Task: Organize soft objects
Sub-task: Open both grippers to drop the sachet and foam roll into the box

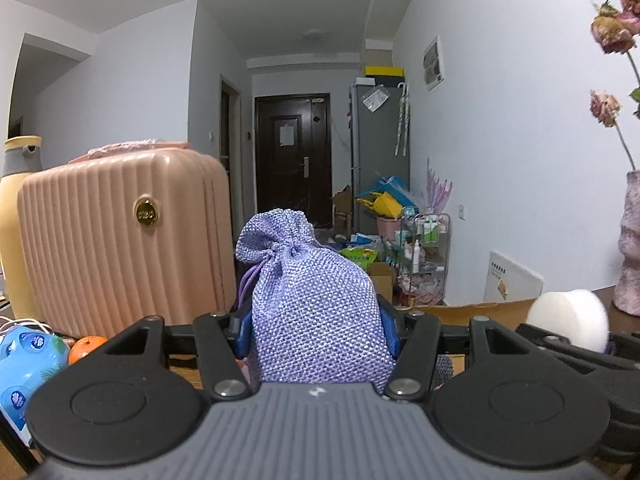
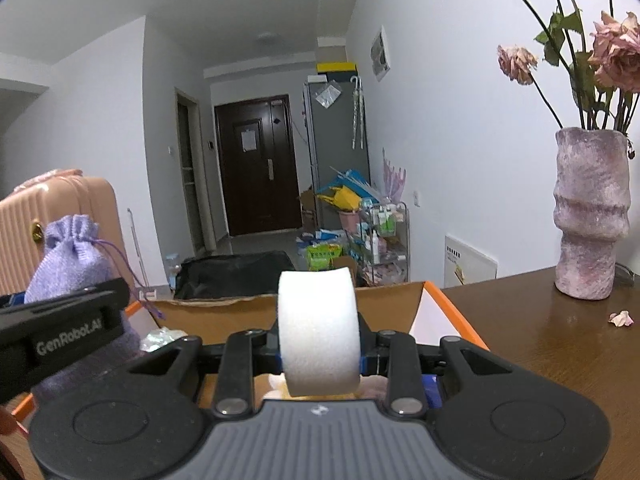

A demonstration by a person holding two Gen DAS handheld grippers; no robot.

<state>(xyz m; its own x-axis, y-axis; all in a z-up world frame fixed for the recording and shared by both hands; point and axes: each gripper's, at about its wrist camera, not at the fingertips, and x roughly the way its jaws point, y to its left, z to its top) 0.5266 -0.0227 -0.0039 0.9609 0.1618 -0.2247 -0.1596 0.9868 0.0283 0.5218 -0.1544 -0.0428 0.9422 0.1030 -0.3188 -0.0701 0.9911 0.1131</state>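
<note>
My left gripper (image 1: pixel 316 332) is shut on a purple woven drawstring pouch (image 1: pixel 308 300), which stands upright between its blue pads. The same pouch (image 2: pixel 72 256) shows at the left of the right wrist view, held above a cardboard box (image 2: pixel 444 312) with orange edges. My right gripper (image 2: pixel 320 356) is shut on a white foam block (image 2: pixel 318 328), held upright over that box. The foam block (image 1: pixel 568 320) also appears at the right edge of the left wrist view. Some soft items lie low in the box, mostly hidden by the gripper.
A pink ribbed suitcase (image 1: pixel 124 240) stands to the left, with an orange (image 1: pixel 86 348) and a blue patterned object (image 1: pixel 28 364) in front of it. A pink vase (image 2: pixel 588 216) with dried roses sits on the brown table (image 2: pixel 540 340) at the right.
</note>
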